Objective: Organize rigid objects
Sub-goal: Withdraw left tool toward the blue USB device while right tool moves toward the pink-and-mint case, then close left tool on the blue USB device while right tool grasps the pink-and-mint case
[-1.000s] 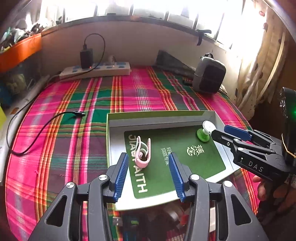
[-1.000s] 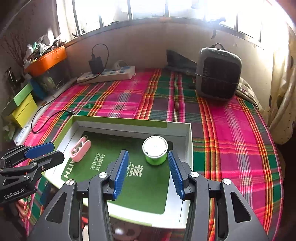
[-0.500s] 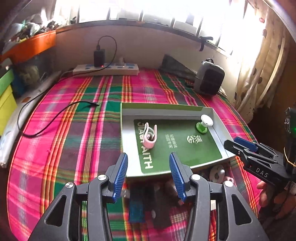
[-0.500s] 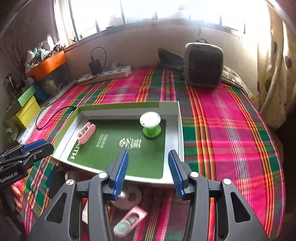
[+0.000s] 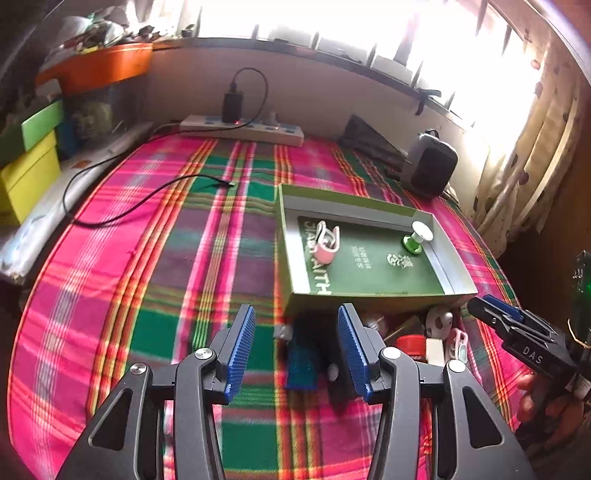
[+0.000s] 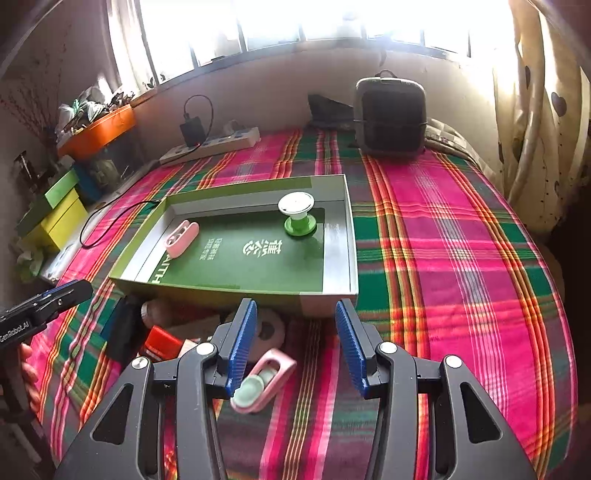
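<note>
- Setting: a lived-in home room, probably a bedroom.
- Surface: a bed [image 6: 461, 236] spread with pink-and-green plaid cloth, set against the wall below a wide window [image 6: 303, 22].
- Heart-print curtain [image 6: 543, 110] at the right.
- Power strip [image 5: 243, 129] with a charger plugged in lies along the wall.
- Small heater [image 6: 391, 114] stands on the bed.
- Cluttered orange tray [image 6: 99, 129] and stacked coloured boxes [image 6: 59, 210] at the left.

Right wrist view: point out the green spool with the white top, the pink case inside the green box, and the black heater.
Green spool with white top [image 6: 296, 214], right wrist view, on its white top.
Pink case [image 6: 181, 238], right wrist view, mid-body.
Black heater [image 6: 390, 116], right wrist view, front grille.
</note>
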`<state>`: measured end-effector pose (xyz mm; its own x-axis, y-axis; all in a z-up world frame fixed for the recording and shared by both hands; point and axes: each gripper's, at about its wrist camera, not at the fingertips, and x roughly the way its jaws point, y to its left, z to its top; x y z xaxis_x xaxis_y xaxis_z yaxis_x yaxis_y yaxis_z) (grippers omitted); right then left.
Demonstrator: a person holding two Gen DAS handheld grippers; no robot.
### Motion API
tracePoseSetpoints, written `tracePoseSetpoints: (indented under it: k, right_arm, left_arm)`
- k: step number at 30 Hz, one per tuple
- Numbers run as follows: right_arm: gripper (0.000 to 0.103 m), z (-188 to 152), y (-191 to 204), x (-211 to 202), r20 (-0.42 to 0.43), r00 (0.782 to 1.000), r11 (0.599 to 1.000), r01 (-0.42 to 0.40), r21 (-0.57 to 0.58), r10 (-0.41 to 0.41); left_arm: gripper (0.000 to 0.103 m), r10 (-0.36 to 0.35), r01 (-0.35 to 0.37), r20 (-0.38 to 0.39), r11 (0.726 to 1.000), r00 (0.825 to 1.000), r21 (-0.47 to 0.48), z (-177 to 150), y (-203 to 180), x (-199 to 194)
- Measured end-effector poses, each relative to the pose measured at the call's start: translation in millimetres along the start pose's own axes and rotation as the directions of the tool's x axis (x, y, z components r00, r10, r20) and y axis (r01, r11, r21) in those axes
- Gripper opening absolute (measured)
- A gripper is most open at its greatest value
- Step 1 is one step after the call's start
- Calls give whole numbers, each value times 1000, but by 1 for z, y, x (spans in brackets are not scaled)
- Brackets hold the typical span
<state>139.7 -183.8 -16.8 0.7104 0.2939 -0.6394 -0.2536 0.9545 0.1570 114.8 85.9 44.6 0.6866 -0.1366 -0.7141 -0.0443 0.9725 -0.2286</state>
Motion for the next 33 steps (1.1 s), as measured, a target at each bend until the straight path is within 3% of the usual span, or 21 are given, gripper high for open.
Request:
tracePoseSetpoints:
  k: [9,22,33]
  right_arm:
    - [46,-20,1,-3,-24,1000,1000,14,23,-14]
    - [46,-29,15,12,-73,997,1000,17,9,-16]
    - [47,-32,20,15,-71,994,996,80,-39,-83]
  left_arm:
    - [46,6,-7,-29,999,1000,-49,-18,20,3]
    - [46,-21,18,-55,999,998,-50,-30,23,9]
    - [46,-33,32,-78,999,996,-21,-30,14,18]
